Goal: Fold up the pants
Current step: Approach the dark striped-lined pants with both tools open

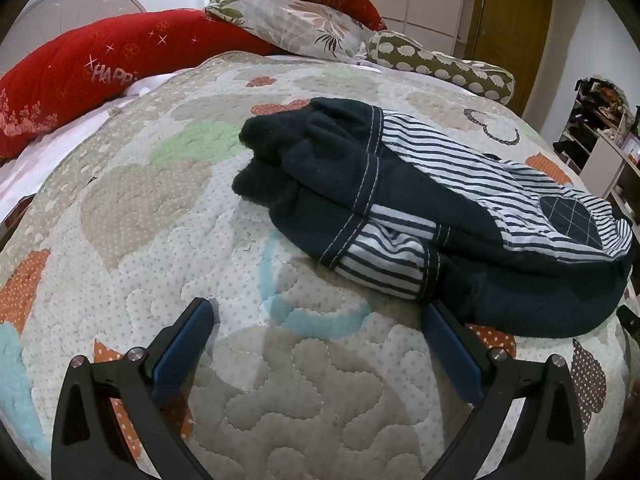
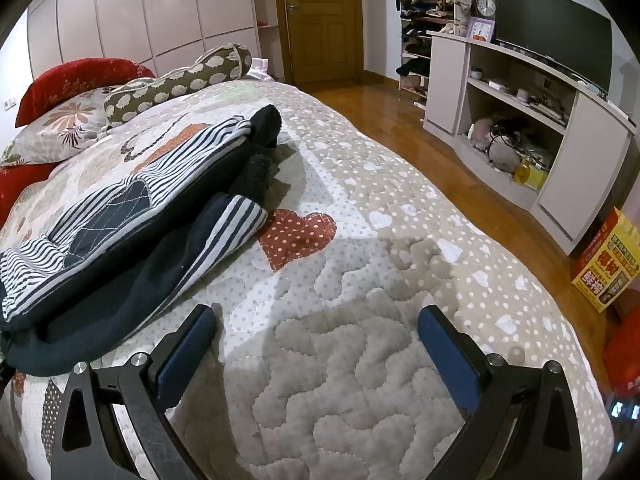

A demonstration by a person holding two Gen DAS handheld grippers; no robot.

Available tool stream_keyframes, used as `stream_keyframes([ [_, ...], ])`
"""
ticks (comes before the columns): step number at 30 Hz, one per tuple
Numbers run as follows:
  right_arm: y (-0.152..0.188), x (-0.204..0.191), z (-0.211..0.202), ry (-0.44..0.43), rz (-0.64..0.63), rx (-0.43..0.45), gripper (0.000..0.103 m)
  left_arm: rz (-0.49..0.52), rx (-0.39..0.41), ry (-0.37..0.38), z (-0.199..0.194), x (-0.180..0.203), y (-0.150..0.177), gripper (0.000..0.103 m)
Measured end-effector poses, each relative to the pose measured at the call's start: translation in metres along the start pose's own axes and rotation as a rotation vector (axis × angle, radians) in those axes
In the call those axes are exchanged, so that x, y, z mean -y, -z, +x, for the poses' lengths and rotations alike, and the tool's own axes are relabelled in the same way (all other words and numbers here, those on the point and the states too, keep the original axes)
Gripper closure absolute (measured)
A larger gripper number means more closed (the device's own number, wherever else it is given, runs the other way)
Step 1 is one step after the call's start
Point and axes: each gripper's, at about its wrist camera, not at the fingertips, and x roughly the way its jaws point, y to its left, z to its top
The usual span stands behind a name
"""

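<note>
Left wrist view shows the pants (image 1: 440,216) lying bunched on the quilted bed (image 1: 180,208), with the left gripper (image 1: 316,340) and right gripper (image 2: 316,344) both spread wide and empty, so a pinch could catch quilt or only one layer.

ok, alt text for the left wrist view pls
Dark navy pants with striped panels lie bunched on a quilted bedspread, just beyond the left gripper, whose jaws stand wide open with nothing between them. Red pillows and a floral pillow sit at the head of the bed, with a wooden door behind.
</note>
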Motion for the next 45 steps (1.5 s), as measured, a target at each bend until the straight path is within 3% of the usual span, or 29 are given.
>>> stream_keyframes([
  [13,0.001,0.000,-0.001,-0.013,0.004,-0.016,0.000,0.048,-0.043,-0.039,0.002,0.003,0.000,0.000],
  [23,0.000,0.014,0.000,-0.113,-0.012,-0.057,0.000,0.134,0.023,-0.074,-0.044,0.008,0.059,0.000],
  [28,0.004,0.009,-0.003,-0.093,-0.039,-0.053,0.000,0.108,-0.029,-0.073,-0.039,0.006,0.050,0.000],
  [35,0.004,0.009,-0.003,-0.099,-0.061,-0.066,0.000,0.086,-0.041,-0.088,-0.039,0.008,0.048,0.000],
  [41,-0.003,0.007,-0.002,-0.109,-0.076,-0.116,0.000,0.124,-0.060,-0.108,-0.036,0.012,0.043,0.000],
  [45,0.000,0.006,-0.002,-0.115,-0.124,-0.132,0.000,0.122,-0.085,-0.072,-0.037,0.007,0.039,0.000],
])
